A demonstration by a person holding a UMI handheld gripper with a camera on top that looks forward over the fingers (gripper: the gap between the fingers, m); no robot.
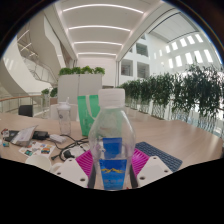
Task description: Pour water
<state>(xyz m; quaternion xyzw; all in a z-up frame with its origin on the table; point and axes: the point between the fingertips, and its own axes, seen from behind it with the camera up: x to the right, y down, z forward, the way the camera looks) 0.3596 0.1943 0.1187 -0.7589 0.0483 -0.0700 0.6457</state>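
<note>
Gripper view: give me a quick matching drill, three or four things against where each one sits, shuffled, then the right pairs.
Things:
1. water bottle
2. green cup
3. keyboard
4. clear glass

Places:
A. flat on the table beside the bottle, opposite the clutter
B. behind the bottle, partly hidden by it
C. between the fingers of the hand-held gripper
D. further back, beside the green cup

Pairs: 1-C, 2-B, 3-A, 4-D
</note>
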